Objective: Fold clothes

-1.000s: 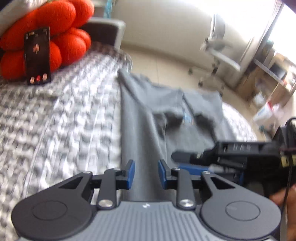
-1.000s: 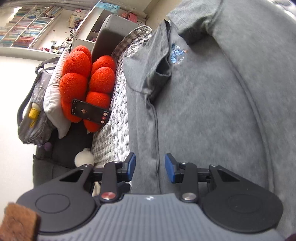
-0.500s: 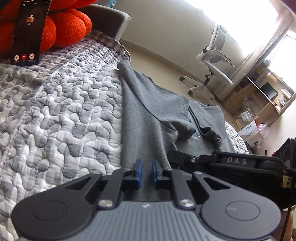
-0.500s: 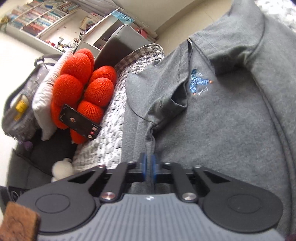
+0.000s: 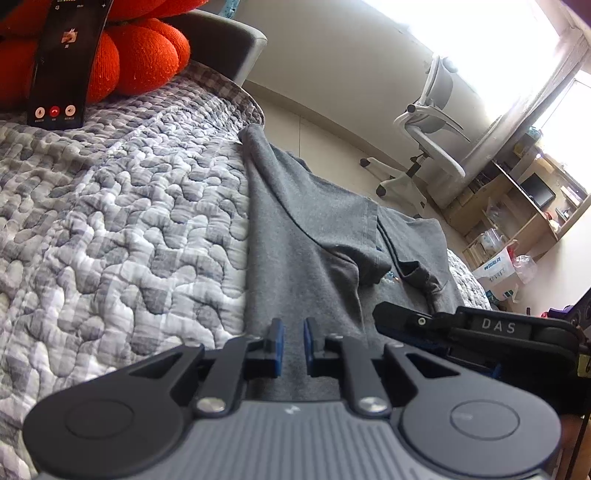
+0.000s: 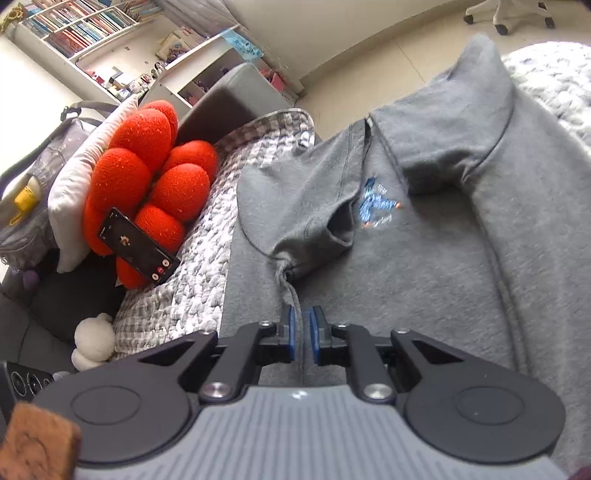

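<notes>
A grey T-shirt point(image 5: 314, 236) with a small blue chest logo point(image 6: 376, 201) lies on a quilted bed, both sleeves folded in over the body. My left gripper point(image 5: 293, 343) is at the shirt's near edge, its blue pads pinched on grey cloth with a narrow gap showing. My right gripper point(image 6: 302, 332) is shut on the shirt's hem beside a folded seam. The right gripper point(image 5: 480, 332) also shows in the left wrist view, low at the right.
A grey and white quilt point(image 5: 122, 206) covers the bed. A red flower cushion point(image 6: 147, 184) with a black phone point(image 6: 138, 249) leaning on it sits at the head. A white office chair point(image 5: 428, 140) stands on the floor beyond. Shelves point(image 6: 85, 33) line the wall.
Both grippers went from open above the shirt to shut on its near edge. Both views now sit lower and closer to the cloth.
</notes>
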### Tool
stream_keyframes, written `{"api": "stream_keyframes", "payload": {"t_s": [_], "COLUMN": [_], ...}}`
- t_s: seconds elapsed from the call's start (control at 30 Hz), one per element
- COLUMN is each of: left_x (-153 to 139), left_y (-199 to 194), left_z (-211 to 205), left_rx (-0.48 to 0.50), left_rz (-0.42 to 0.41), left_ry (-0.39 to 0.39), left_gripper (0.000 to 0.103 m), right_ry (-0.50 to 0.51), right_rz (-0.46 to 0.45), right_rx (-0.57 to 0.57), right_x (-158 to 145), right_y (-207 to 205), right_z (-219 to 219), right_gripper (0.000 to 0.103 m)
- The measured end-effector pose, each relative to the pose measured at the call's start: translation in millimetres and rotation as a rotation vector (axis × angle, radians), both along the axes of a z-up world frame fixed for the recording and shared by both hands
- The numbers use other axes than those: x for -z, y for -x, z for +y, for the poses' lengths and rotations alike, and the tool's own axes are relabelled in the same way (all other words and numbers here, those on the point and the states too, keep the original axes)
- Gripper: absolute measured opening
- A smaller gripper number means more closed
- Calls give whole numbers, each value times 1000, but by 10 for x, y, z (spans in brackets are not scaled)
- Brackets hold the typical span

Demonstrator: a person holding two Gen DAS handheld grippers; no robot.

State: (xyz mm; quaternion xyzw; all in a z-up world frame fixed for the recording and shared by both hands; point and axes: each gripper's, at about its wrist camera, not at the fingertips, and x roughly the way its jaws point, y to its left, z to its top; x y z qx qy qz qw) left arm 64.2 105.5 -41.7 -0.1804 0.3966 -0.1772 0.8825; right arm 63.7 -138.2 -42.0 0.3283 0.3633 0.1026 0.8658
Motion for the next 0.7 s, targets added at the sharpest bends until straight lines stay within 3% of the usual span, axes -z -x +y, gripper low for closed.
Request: {"api": "stream_keyframes", "payload": {"t_s": [0.17, 0.23, 0.4, 0.7], "left_x": [-162, -227, -286, -82], "left_y": [12, -28, -318, -1095], "left_z": [-32, -57, -93, -23], "left_rx": [29, 59, 86, 38], "left_rz": [-41, -68, -109, -153], "left_ry": [-16, -60, -166, -154], "left_gripper": [12, 12, 12, 8], "right_ry": [-108, -144, -106, -96], "right_rz": [42, 55, 35, 59], "right_rx": [13, 16, 33, 29], "right_x": [-24, -56, -190, 70], "right_y": [10, -31, -278, -1001], "right_z": [-226, -333, -522, -675], "right_gripper": [22, 33, 34, 34]}}
